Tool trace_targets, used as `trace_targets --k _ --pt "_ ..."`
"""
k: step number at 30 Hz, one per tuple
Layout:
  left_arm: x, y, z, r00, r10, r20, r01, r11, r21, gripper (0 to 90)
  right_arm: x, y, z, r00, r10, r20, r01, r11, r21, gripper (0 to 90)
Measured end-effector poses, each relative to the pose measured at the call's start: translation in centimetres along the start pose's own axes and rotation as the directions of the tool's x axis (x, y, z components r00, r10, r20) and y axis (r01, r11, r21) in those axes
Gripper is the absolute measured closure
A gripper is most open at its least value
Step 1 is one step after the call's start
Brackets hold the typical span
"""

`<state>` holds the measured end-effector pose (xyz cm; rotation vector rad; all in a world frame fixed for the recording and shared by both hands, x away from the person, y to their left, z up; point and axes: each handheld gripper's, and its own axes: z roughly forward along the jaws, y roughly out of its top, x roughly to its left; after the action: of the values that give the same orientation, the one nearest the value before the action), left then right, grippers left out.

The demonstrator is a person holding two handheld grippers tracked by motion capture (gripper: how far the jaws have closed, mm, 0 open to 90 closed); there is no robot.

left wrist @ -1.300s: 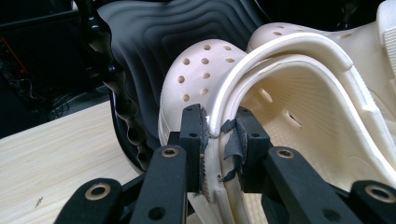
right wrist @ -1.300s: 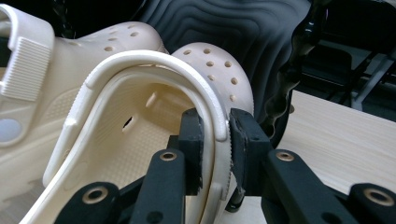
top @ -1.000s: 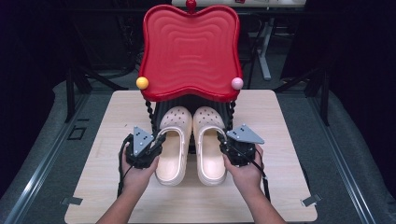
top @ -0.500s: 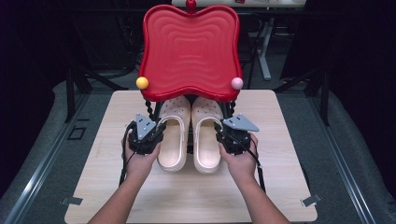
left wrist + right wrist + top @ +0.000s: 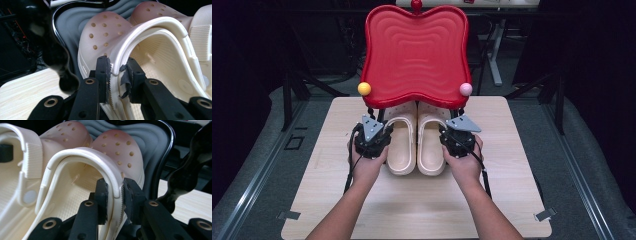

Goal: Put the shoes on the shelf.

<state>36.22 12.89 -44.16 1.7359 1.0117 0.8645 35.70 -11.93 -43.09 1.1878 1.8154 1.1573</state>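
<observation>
On both cream clogs [image 5: 417, 145]: no legible writing.

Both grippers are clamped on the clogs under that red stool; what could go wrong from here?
1. The left gripper pinches just the thin side rim of the left clog; the soft foam may bend or slip free.
2. The right gripper holds the right clog the same way, so uneven pulls might twist the pair apart.
3. The toes sit beneath the red stool, beside its black legs; a clog might catch there.
</observation>
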Motion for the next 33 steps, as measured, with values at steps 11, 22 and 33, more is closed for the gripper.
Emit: trace_targets --k 11,22,33 --pt "-0.05 0.39 0.32 0.9988 -0.042 0.025 0.042 0.9991 -0.01 70.4 0.28 0.22 0.37 0.9999 0.0 0.014 0.001 1.0 -0.015 71.1" --pt "-0.17 0.27 0.37 0.9966 -0.052 0.063 0.053 0.9984 -0.018 59.3 0.15 -0.19 0.38 0.9996 0.011 -0.025 -0.011 1.0 0.0 63.3" --pt "-0.03 0.18 0.54 0.9941 -0.066 0.086 0.066 0.9978 0.001 48.7 0.14 -0.27 0.1 0.9993 -0.017 -0.032 0.018 1.0 0.006 57.6"
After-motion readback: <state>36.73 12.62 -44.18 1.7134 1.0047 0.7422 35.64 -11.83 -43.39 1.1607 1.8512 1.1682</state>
